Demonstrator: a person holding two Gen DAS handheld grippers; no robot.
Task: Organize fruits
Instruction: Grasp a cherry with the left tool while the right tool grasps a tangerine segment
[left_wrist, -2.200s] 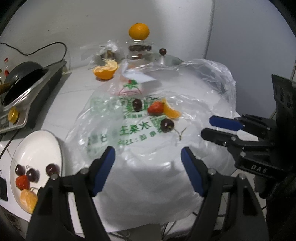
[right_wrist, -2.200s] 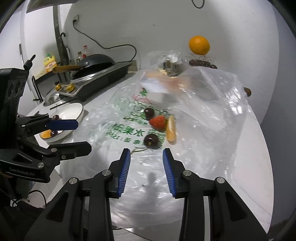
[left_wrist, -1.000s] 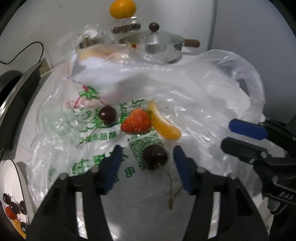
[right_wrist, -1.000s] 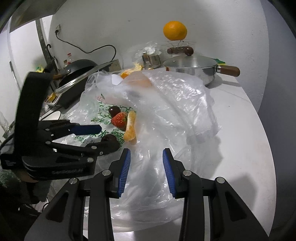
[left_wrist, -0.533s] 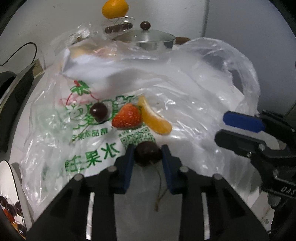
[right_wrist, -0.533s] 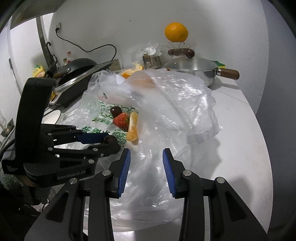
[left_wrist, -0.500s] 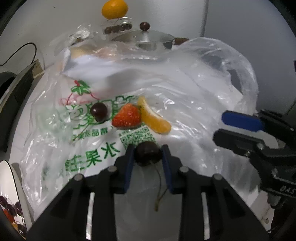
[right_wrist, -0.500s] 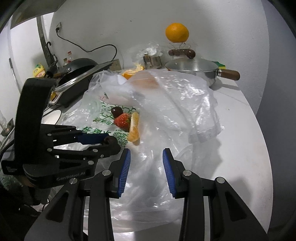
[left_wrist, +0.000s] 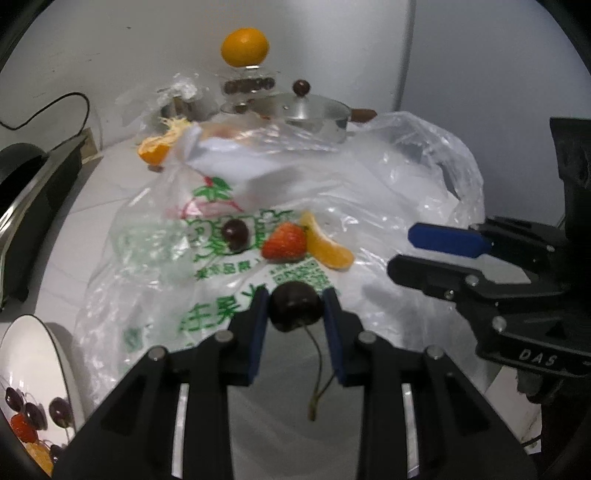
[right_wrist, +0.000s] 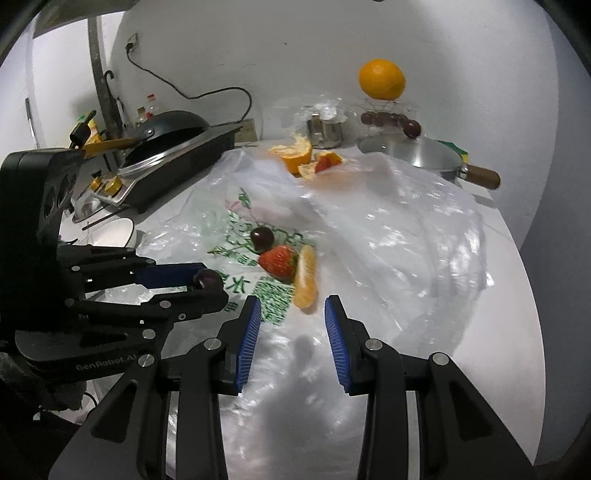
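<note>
My left gripper is shut on a dark cherry, whose stem hangs down between the fingers. The cherry is held just above a printed clear plastic bag. On the bag lie another cherry, a strawberry and an orange segment. A white plate at the lower left holds cherries, a strawberry and an orange segment. My right gripper hovers open over the bag's near part, just short of the orange segment, with nothing between its pads.
Behind the bag stand a lidded steel pan with a wooden handle, a whole orange on a glass stand, a metal cup and peeled orange pieces. A cooker with a black wok lines the left side.
The left gripper's jaws closed on the nearest cherry, then lifted it off the bag and drew it back. The right gripper drew back slightly and stayed open.
</note>
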